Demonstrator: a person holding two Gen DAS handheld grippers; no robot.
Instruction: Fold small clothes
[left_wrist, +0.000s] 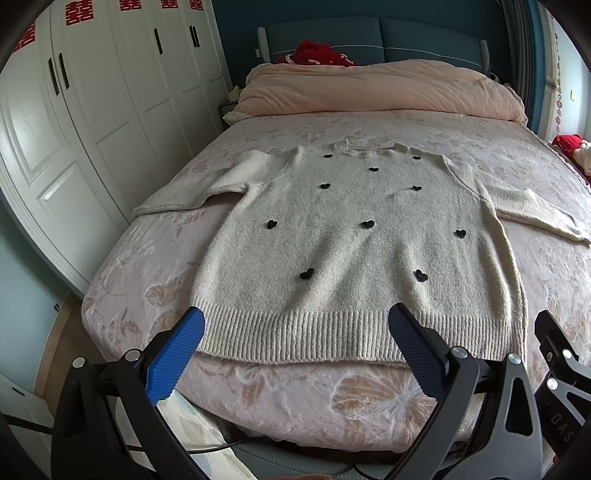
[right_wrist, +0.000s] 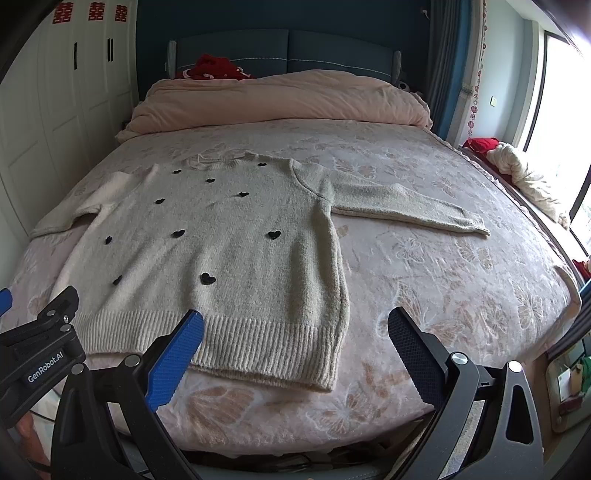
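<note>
A cream knit sweater (left_wrist: 343, 240) with small black hearts lies flat and face up on the bed, both sleeves spread out, its ribbed hem toward me. My left gripper (left_wrist: 295, 321) hovers open above the hem, nothing between its blue pads. In the right wrist view the sweater (right_wrist: 221, 251) fills the left half, its right sleeve (right_wrist: 406, 210) stretched out sideways. My right gripper (right_wrist: 295, 321) stands open over the hem's right corner and the bare bedspread, holding nothing. The left gripper's black frame shows at the left edge there.
The bed (left_wrist: 369, 406) has a pink floral spread; a rolled peach duvet (left_wrist: 380, 88) and red cloth (left_wrist: 317, 51) lie at the headboard. White wardrobes (left_wrist: 92, 110) stand left. Bundled red and cream clothes (right_wrist: 524, 173) sit by the window on the right.
</note>
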